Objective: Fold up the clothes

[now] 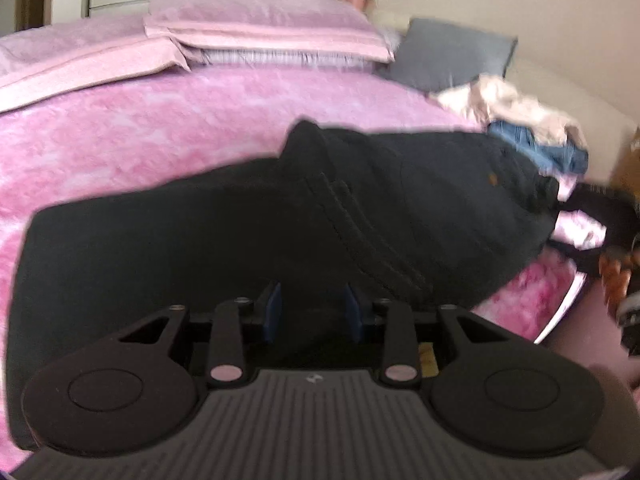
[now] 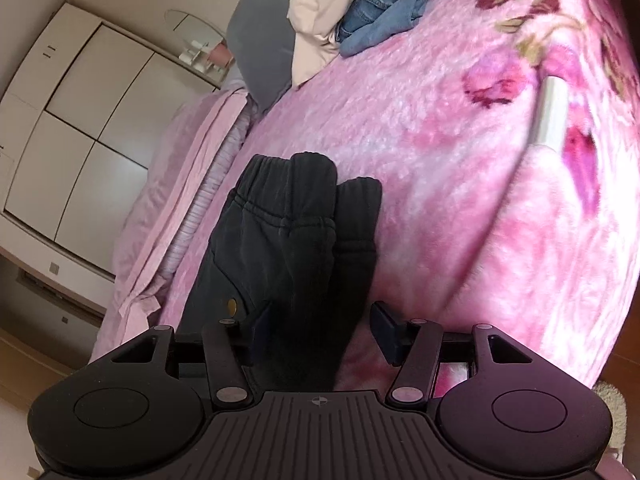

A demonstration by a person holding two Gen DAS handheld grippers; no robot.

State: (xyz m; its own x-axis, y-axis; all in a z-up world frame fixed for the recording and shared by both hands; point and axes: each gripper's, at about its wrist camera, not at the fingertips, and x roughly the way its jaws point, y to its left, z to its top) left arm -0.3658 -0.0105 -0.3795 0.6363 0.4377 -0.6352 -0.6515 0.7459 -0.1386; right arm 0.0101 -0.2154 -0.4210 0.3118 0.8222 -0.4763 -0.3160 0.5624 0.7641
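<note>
Jaws of both grippers stand apart. On the left gripper [image 1: 313, 312] they hover low over the black trousers [image 1: 248, 236], which lie spread across the pink bed blanket [image 1: 140, 128]. On the right gripper [image 2: 324, 330] they straddle the trousers' elastic waistband end [image 2: 296, 208], pointing toward a heap of denim and cream clothes [image 2: 360, 8] beside a grey pillow [image 2: 260, 36].
</note>
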